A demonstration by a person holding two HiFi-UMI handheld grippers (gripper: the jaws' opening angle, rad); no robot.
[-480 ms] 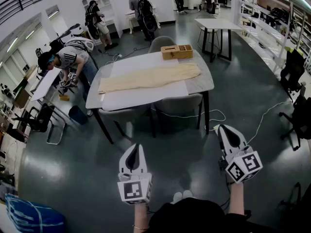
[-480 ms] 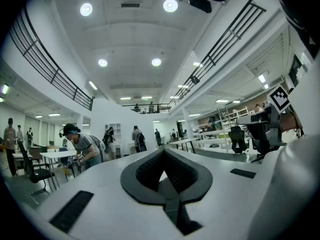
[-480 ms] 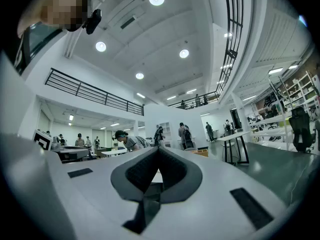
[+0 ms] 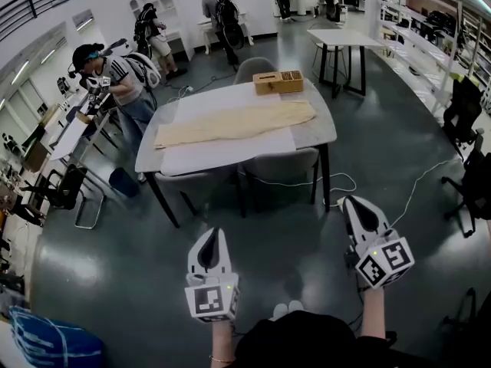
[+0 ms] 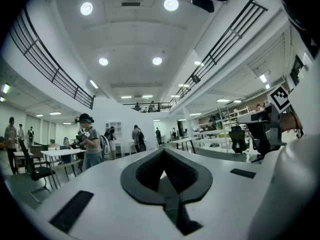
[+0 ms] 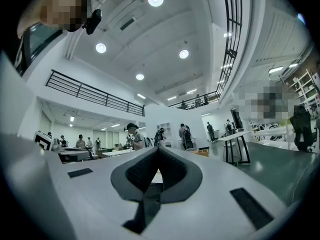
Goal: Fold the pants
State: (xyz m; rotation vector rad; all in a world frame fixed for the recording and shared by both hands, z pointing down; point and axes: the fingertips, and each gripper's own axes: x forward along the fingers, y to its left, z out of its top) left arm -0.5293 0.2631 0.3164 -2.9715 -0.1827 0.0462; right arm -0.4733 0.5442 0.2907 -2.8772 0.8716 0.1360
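The cream pants (image 4: 238, 123) lie flat and lengthwise on a white sheet on the grey table (image 4: 318, 133), far ahead of me in the head view. Both grippers hang low over the floor, well short of the table. My left gripper (image 4: 216, 232) has its jaws together with nothing between them. My right gripper (image 4: 347, 200) is likewise shut and holds nothing. In the left gripper view the left gripper (image 5: 164, 150) points level into the hall. In the right gripper view the right gripper (image 6: 158, 148) aims towards the table.
A wooden box (image 4: 279, 81) stands at the table's far right corner. Two grey chairs (image 4: 280, 163) are tucked in at the near side. A cable (image 4: 337, 181) lies on the floor by the table leg. A person in a striped shirt (image 4: 115, 79) stands at the left.
The person at the left has straightened up from bending over. Both grippers and the pants stay where they were.
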